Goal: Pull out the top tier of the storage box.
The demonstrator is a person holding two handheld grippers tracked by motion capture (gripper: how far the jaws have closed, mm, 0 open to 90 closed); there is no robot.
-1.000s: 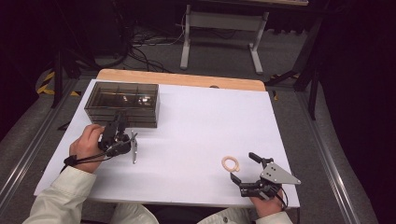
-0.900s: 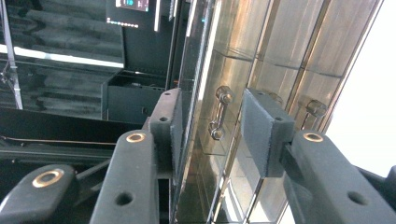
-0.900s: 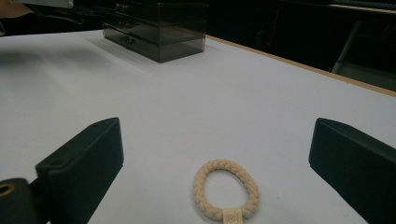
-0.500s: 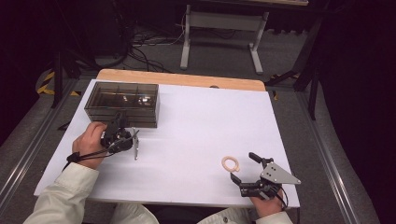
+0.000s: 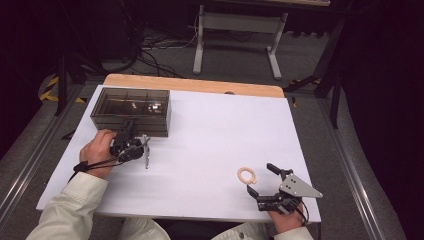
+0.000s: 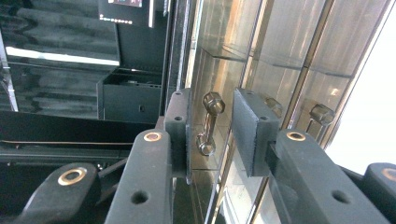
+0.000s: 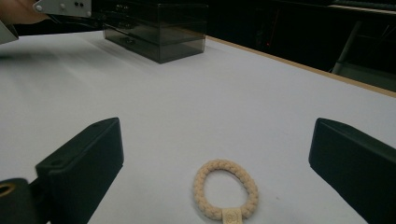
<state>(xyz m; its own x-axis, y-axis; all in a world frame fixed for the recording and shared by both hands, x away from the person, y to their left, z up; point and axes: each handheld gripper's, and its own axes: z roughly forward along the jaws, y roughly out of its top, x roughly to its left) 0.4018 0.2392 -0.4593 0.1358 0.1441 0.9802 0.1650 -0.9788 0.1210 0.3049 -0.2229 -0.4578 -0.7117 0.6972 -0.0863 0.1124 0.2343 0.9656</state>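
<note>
Reaching left claw (image 5: 131, 131) partly spread around drawer knob (image 6: 208, 122), right claw (image 5: 263, 178) spread near hair tie (image 5: 246, 175)

Cream braided ring (image 7: 226, 188) on white table (image 7: 187, 107) between wide-apart jaws.

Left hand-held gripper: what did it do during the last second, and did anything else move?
The left hand-held gripper moved slightly toward the box, its jaws now around a drawer knob. The right hand-held gripper and ring stayed put.
</note>
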